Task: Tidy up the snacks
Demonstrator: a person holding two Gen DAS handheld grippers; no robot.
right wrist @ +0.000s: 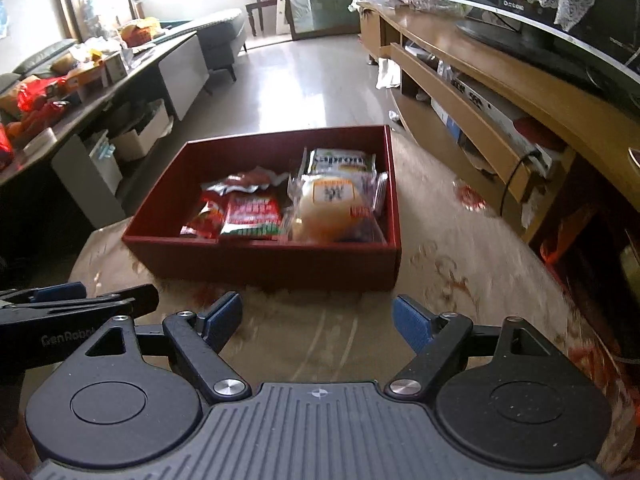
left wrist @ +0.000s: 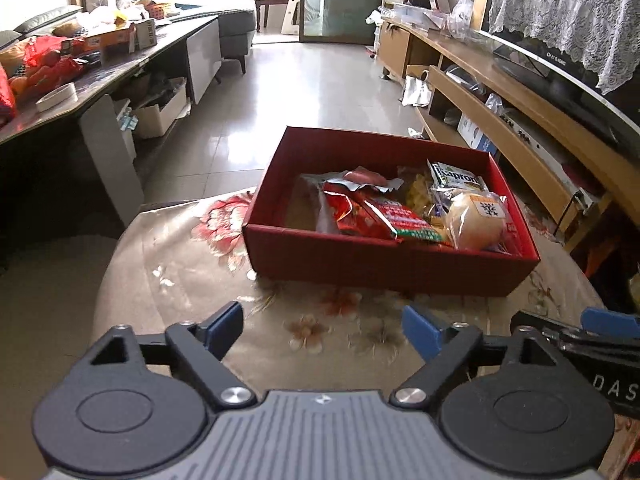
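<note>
A red cardboard box [left wrist: 384, 268] [right wrist: 264, 260] stands on the flowered tablecloth [left wrist: 180, 264] [right wrist: 440, 240]. Inside lie a wrapped bun [left wrist: 474, 220] [right wrist: 326, 208], a red snack packet [left wrist: 384, 220] [right wrist: 250, 214], a green-and-white packet [left wrist: 456, 178] [right wrist: 340, 160] and other packets. My left gripper [left wrist: 324, 326] hovers over the cloth short of the box's near wall, jaws wide apart, nothing between them. My right gripper [right wrist: 318, 318] hangs likewise in front of the box, open and empty. Each gripper shows at the edge of the other's view, the two side by side.
A long dark table [left wrist: 100, 76] with bags and boxes runs along the left. A wooden TV bench [left wrist: 520, 92] [right wrist: 500, 80] with a television [right wrist: 560, 20] lines the right. Tiled floor [left wrist: 300, 92], a sofa and a chair lie beyond the round table's far edge.
</note>
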